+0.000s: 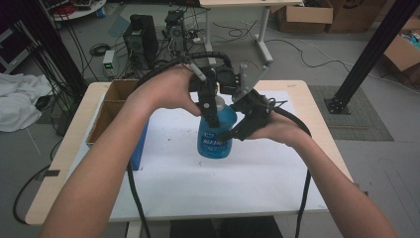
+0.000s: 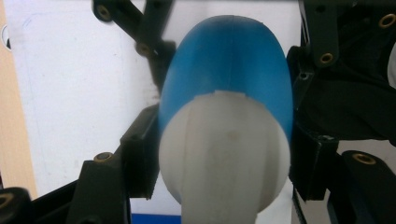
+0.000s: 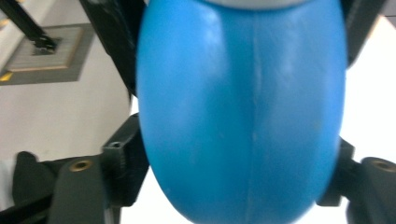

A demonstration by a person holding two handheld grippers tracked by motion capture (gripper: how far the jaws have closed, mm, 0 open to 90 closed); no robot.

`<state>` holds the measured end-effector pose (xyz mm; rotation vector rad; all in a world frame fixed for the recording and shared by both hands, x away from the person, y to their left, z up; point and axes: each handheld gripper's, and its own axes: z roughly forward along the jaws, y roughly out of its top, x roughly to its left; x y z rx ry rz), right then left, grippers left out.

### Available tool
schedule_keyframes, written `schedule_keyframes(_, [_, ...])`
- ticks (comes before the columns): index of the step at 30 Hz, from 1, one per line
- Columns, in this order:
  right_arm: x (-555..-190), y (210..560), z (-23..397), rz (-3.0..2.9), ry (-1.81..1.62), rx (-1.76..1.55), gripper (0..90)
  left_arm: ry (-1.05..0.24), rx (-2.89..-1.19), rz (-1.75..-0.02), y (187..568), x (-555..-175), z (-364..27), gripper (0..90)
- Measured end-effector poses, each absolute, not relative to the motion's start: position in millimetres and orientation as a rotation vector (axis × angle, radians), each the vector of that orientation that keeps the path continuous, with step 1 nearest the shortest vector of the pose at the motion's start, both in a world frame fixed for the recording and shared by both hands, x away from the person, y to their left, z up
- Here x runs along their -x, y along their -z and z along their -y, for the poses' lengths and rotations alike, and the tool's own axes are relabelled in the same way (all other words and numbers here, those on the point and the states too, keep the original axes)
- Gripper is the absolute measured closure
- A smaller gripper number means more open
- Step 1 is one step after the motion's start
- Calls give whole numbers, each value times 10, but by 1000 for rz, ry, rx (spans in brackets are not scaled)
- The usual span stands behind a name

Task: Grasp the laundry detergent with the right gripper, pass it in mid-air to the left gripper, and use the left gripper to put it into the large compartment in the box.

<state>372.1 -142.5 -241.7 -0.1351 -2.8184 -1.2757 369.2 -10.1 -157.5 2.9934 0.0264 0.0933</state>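
Standing upright near the table's middle, the blue bottle is caught between both tools. From above, the left gripper clamps its white cap — its own view shows the pads pressing. The right gripper straddles the blue body; whether its pads press, I cannot tell.

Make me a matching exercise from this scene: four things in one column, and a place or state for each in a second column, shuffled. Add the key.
Things:
1. blue bottle
2. white cap
3. cardboard box
4. left tool

Places or states:
A. shut on the bottle's top end
B. open-topped, at the table's left edge
C. upright on the white sheet, between both tools
D. on top of the blue bottle

Pairs: 1-C, 2-D, 3-B, 4-A
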Motion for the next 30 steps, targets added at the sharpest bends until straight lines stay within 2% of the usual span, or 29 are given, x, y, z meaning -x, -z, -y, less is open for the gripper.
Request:
schedule_keyframes(4, [-3764, 2460, 1458, 2824, 1268, 164, 165, -81, -2993, -101, 1525, -3719, 49, 384])
schedule_keyframes(16, [-3880, 2511, 1630, 2896, 1187, 246, 155, -97, -3018, -362, 1319, -3821, -106, 383])
schedule_keyframes(22, [-3896, 2496, 1717, 2917, 1151, 255, 156, -128, -3013, -604, 1188, -3948, -322, 383])
schedule_keyframes(30, [-3940, 2498, 1895, 2944, 1099, 291, 165, -173, -2902, -993, 1032, -4124, -719, 384])
